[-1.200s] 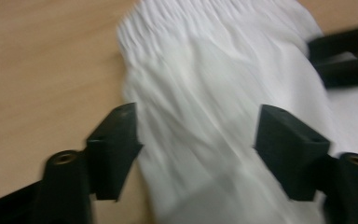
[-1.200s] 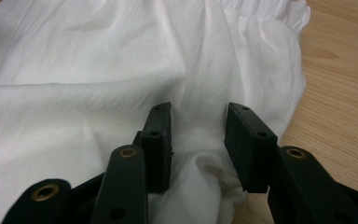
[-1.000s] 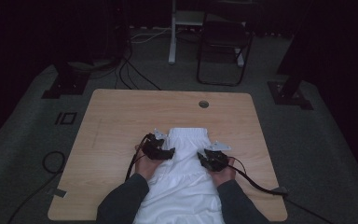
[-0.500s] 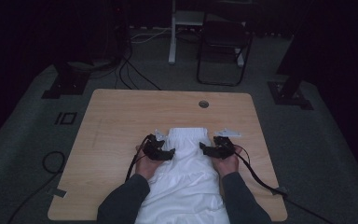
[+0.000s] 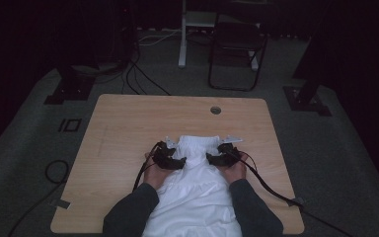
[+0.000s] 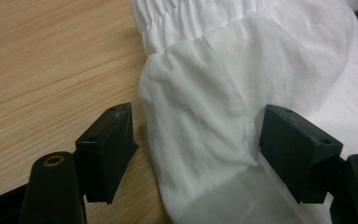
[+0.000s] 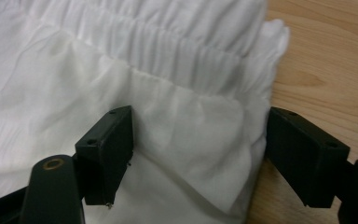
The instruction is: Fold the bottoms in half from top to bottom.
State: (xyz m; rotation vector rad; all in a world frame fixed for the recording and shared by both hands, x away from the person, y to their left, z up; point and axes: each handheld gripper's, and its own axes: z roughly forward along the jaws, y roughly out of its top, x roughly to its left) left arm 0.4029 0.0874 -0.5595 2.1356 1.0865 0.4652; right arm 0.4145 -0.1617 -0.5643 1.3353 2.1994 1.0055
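A white garment [image 5: 197, 187] with a gathered elastic band [image 6: 191, 14] lies on the wooden table [image 5: 128, 123], its band end away from the person. My left gripper [image 5: 170, 159] sits at the garment's left edge. It is open, with a fold of cloth [image 6: 205, 121] lying loose between its jaws [image 6: 198, 121]. My right gripper [image 5: 218, 157] sits at the right edge. Its jaws have just been opening and now stand open [image 7: 200, 116]. The folded cloth edge [image 7: 191, 140] lies between them, unpressed.
A round cable hole [image 5: 215, 109] lies at the table's far side. Bare wood [image 6: 37, 56] flanks the garment on both sides. Beyond the table stand a folding chair [image 5: 237, 49] and stand feet, and cables [image 5: 54, 170] trail on the floor.
My right gripper has moved a little away from the person along the garment's right edge, and its jaws have opened. The left gripper has stayed put.
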